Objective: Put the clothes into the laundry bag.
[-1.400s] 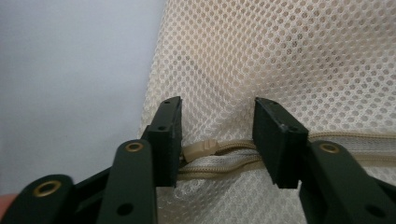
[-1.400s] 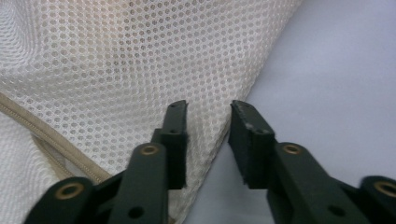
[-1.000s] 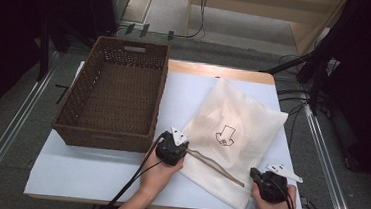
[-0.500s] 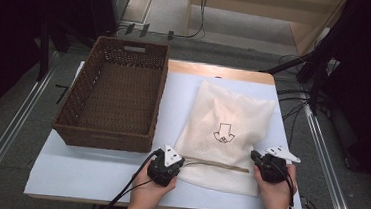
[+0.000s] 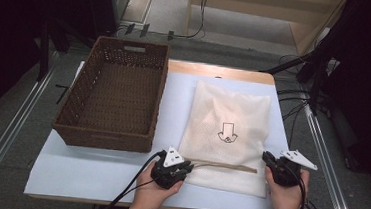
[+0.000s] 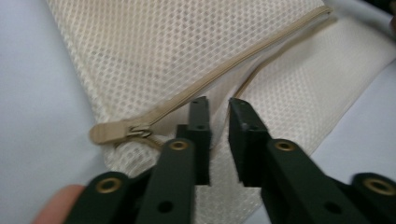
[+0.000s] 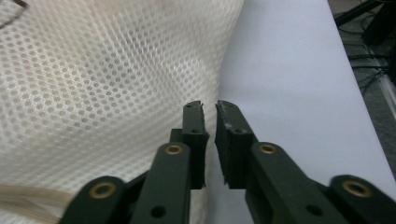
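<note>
One white sheet (image 5: 98, 173) covers my table, with the brown woven wicker basket (image 5: 113, 99) on its left and the cream mesh zip bag (image 5: 226, 133) lying flat right of it. My left gripper (image 5: 184, 168) sits at the bag's near-left corner, my right gripper (image 5: 268, 158) at its near-right edge; both have just opened to a narrow gap, pinching nothing.
</note>
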{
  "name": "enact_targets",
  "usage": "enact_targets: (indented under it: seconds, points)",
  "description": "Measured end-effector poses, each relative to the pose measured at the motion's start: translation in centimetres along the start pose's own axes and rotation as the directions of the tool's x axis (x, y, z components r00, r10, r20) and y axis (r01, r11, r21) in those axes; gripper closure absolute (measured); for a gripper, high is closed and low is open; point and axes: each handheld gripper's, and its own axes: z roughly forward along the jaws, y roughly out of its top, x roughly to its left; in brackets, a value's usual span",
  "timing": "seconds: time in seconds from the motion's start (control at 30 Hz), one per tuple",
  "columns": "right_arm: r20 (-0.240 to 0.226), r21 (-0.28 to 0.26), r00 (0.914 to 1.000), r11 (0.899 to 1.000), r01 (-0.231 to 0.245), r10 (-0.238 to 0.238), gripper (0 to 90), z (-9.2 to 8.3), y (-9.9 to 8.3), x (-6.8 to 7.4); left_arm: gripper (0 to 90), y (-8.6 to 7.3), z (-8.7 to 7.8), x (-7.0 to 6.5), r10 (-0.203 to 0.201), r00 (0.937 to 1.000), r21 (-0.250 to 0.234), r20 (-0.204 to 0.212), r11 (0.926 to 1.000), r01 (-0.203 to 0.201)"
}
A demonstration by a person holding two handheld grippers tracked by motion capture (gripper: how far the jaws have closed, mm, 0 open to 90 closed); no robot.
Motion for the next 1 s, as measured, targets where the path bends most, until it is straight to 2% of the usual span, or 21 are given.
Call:
enact_targets:
  seconds: [0.07, 0.17, 0.27, 0.33, 0.4, 0.5, 0.57, 0.63, 0.73, 0.8, 0.87, 0.93, 1.0]
  points:
    - [-0.052, -0.039, 0.9985, 0.999, -0.020, 0.018, 71.2, -1.4, -0.8, -0.1, 65.2, -0.1, -0.7, 0.1, 0.027, 0.9995, -0.032, -0.017, 0.9991, -0.027]
    - [-0.081, -0.066, 0.9966, 0.998, -0.023, 0.018, 58.9, -2.9, -1.1, -0.1, 50.4, -0.4, -1.6, 0.0, 0.068, 0.9970, -0.078, -0.036, 0.9944, -0.071]
    - [-0.115, -0.086, 0.9933, 0.996, -0.007, -0.003, 43.6, -4.1, -1.3, 0.6, 31.0, -0.7, -2.4, -0.3, 0.104, 0.9939, -0.075, -0.037, 0.9914, -0.107]
    - [-0.119, -0.086, 0.9929, 0.996, -0.007, -0.004, 34.7, -4.8, -1.6, 1.3, 18.3, -1.0, -3.0, -0.3, 0.081, 0.9959, -0.058, -0.040, 0.9949, -0.083]
    - [-0.109, -0.082, 0.9939, 0.997, 0.009, -0.018, 29.0, -5.1, -2.1, 1.9, 10.2, -1.1, -3.5, 0.1, 0.060, 0.9980, -0.052, -0.022, 0.9968, -0.061]
    - [-0.120, -0.059, 0.9926, 0.998, 0.010, -0.017, 21.0, -5.3, -2.7, 2.6, 6.3, -1.3, -4.5, 0.6, 0.045, 0.9990, -0.065, -0.005, 0.9969, -0.045]
    - [-0.132, -0.044, 0.9912, 0.999, 0.008, -0.014, 15.7, -5.5, -3.1, 3.0, 3.1, -1.7, -5.0, 1.0, 0.049, 0.9988, -0.069, 0.004, 0.9964, -0.049]
    - [-0.141, -0.052, 0.9899, 0.999, 0.004, -0.012, 14.6, -5.6, -3.3, 3.1, 0.0, -2.0, -5.4, 1.4, 0.053, 0.9985, -0.071, 0.010, 0.9961, -0.052]
    - [-0.155, -0.053, 0.9879, 0.998, -0.020, 0.012, 14.4, -5.6, -3.5, 3.1, 0.0, -2.4, -6.5, 2.2, 0.032, 0.9993, -0.102, 0.017, 0.9943, -0.030]
    - [-0.144, -0.049, 0.9896, 0.999, -0.016, 0.009, 14.4, -5.3, -3.6, 3.1, 0.0, -2.6, -7.1, 2.5, 0.039, 0.9991, -0.114, 0.018, 0.9928, -0.036]
    - [-0.153, -0.044, 0.9882, 0.999, -0.001, -0.006, 14.4, -5.1, -3.6, 3.0, 0.0, -2.8, -7.8, 3.0, 0.040, 0.9991, -0.124, 0.014, 0.9916, -0.038]
    - [-0.148, -0.034, 0.9889, 0.999, 0.009, -0.014, 14.4, -4.9, -3.7, 2.9, 0.0, -3.1, -8.5, 3.5, 0.049, 0.9988, -0.130, -0.009, 0.9903, -0.049]
    - [-0.140, -0.030, 0.9900, 0.999, 0.013, -0.017, 14.4, -4.9, -3.7, 2.5, 0.0, -3.4, -9.4, 4.2, 0.039, 0.9992, -0.143, -0.012, 0.9889, -0.040]
